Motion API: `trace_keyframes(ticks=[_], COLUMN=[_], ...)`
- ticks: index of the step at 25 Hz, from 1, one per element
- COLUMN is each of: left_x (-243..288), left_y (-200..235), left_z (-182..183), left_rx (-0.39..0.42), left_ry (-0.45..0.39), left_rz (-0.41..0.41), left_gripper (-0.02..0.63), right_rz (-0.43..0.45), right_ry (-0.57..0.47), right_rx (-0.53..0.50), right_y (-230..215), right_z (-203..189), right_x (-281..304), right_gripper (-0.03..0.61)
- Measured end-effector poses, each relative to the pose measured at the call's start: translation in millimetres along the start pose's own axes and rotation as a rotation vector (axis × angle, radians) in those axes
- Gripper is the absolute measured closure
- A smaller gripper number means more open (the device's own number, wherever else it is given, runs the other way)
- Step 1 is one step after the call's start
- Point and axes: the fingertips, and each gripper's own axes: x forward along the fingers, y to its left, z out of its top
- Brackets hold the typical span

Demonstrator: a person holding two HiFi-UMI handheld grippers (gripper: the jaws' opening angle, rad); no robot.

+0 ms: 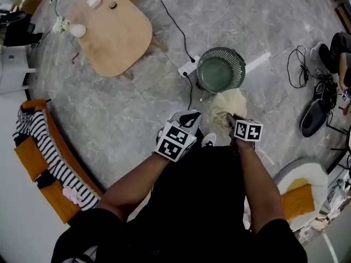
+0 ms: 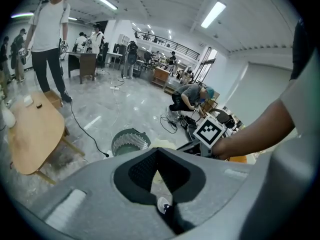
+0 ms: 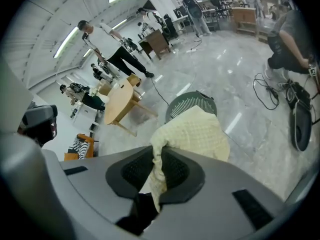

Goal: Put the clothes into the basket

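A cream waffle-knit cloth [image 1: 227,105] hangs bunched from my right gripper [image 1: 235,120], just on the near side of the round green basket [image 1: 220,70] on the floor. In the right gripper view the pads are shut on a fold of the cloth [image 3: 197,131], at the right gripper [image 3: 161,150], and the basket [image 3: 187,104] shows behind it. My left gripper [image 1: 189,119] hovers beside it on the left, apart from the cloth. In the left gripper view the left gripper [image 2: 159,151] is shut with nothing held, and the basket [image 2: 129,141] lies ahead.
A wooden table [image 1: 115,32] stands at the back left. A power strip [image 1: 188,66] with a black cable lies against the basket. An orange bench [image 1: 34,160] at the left holds striped clothes [image 1: 46,147]. Cables and black gear [image 1: 315,116] lie at the right, with people around.
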Motion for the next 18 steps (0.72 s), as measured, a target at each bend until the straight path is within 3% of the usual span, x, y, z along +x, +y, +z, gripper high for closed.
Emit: trace_keyframes(ticks=[7, 15, 18], left_x=[39.2, 80.9, 97.2], left_y=[27.8, 29.2, 29.2], left_z=[-13.5, -29.9, -41.1], left_rx=[-0.079, -0.179, -0.212], left_ry=[0.058, 0.082, 0.096], left_rz=[0.04, 0.1, 0.12], left_gripper=[0.614, 0.614, 0.614], right_rz=[0.004, 0.083, 0.075], right_ry=[0.085, 0.101, 0.118], right_rx=[-0.006, -0.208, -0.261], right_y=[-34.4, -65.4, -89.9], right_z=[2.3, 16.0, 19.3], right_x=[71.4, 126.8, 153.5], right_gripper=[0.522, 0.522, 0.52])
